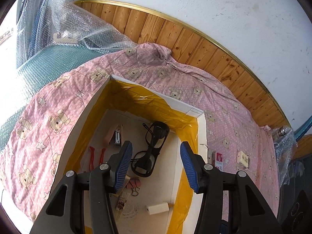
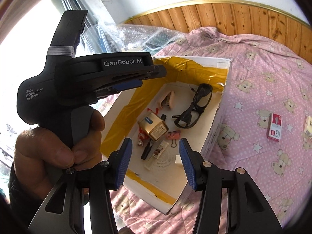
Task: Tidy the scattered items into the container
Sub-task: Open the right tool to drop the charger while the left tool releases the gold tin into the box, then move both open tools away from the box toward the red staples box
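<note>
The box (image 2: 218, 105) sits on the bed, on a pink blanket (image 2: 263, 89) with bears on it. Lots of things are already inside: the dark glasses (image 2: 192, 107), a gold bottle (image 2: 154, 125), a pink clip (image 2: 173, 135) and a small stapler (image 2: 167, 100).

Two things are still out on the blanket, well apart from the box: a red and white packet (image 2: 275, 127) and a small cream thing (image 2: 309, 126) at the edge of the right view.

The left gripper (image 1: 156, 163) hangs over the box with its jaws wide and nothing in them. The right gripper (image 2: 155, 159) also has wide, empty jaws.

The blanket is soft and lumpy, so pushing down on the packet could sink it or tip it. The jaws could pinch the blanket too. The box wall is thin card, and a bump might shove or tip the box. Dropping things hard could hurt the glasses
</note>
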